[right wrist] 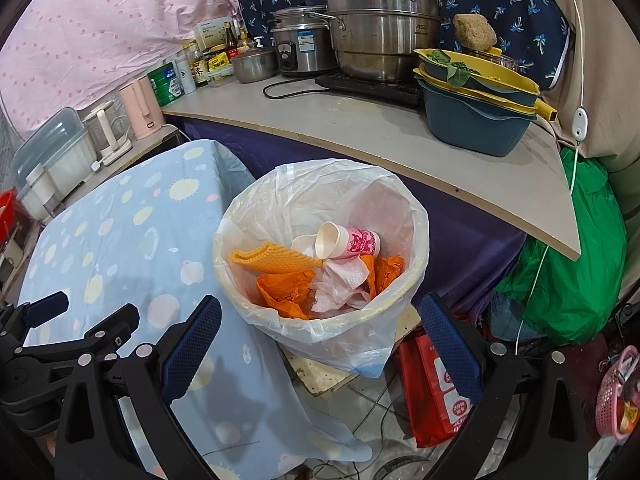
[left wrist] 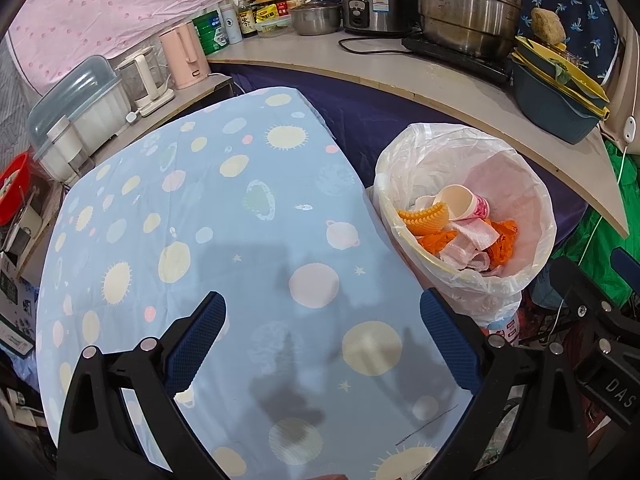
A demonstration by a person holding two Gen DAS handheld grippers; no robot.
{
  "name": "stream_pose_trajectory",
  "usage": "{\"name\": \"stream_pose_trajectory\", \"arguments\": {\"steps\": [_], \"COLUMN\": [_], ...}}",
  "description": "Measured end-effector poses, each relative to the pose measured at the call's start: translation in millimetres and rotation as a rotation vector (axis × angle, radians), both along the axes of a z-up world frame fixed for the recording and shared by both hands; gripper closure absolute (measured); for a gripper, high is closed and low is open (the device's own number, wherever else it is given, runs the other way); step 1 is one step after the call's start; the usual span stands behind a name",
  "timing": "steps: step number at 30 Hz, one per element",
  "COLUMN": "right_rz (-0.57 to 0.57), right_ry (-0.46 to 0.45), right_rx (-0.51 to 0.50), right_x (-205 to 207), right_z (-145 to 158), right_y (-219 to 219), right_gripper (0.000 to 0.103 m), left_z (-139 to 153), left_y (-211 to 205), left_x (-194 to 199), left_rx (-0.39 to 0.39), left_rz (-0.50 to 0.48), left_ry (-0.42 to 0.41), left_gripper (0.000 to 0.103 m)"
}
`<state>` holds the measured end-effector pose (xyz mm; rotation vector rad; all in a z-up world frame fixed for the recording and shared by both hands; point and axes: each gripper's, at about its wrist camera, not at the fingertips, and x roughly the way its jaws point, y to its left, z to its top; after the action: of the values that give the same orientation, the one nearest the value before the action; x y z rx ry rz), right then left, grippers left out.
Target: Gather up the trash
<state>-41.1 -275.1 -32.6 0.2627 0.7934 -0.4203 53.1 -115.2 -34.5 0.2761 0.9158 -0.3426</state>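
Note:
A trash bin lined with a clear plastic bag [left wrist: 532, 216] [right wrist: 400, 204] stands beside the table. Inside lie a pink paper cup [left wrist: 466, 202] [right wrist: 352, 242], an orange ridged piece [left wrist: 424, 218] [right wrist: 280, 260], orange wrappers [right wrist: 288, 294] and crumpled pink tissue [left wrist: 472, 246] [right wrist: 340, 284]. My left gripper [left wrist: 322, 320] is open and empty over the blue planet-print tablecloth [left wrist: 220, 220] [right wrist: 120, 240], left of the bin. My right gripper [right wrist: 320, 324] is open and empty just in front of the bin's near rim; its arm shows in the left wrist view [left wrist: 592, 320].
A curved counter [right wrist: 360, 132] behind the bin carries steel pots [right wrist: 380, 40], a rice cooker [right wrist: 296, 48], bottles and stacked blue and yellow basins [right wrist: 480, 96]. A green bag [right wrist: 572, 272], a red bag [right wrist: 436, 384] and a pink basket [right wrist: 618, 396] sit on the floor at right.

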Motion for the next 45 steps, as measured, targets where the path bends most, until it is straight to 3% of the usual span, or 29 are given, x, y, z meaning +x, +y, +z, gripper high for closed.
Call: {"name": "stream_pose_trajectory", "arguments": {"steps": [45], "right_rz": [0.004], "right_ry": [0.010], "right_rx": [-0.007], "right_x": [3.8], "right_z": [-2.9], "right_y": [3.3], "right_gripper": [0.007], "left_z": [0.5], "left_y": [3.4], "left_x": [-0.5], "left_rx": [-0.004], "left_rz": [-0.005], "left_ry": [-0.021], "left_gripper": [0.010]}}
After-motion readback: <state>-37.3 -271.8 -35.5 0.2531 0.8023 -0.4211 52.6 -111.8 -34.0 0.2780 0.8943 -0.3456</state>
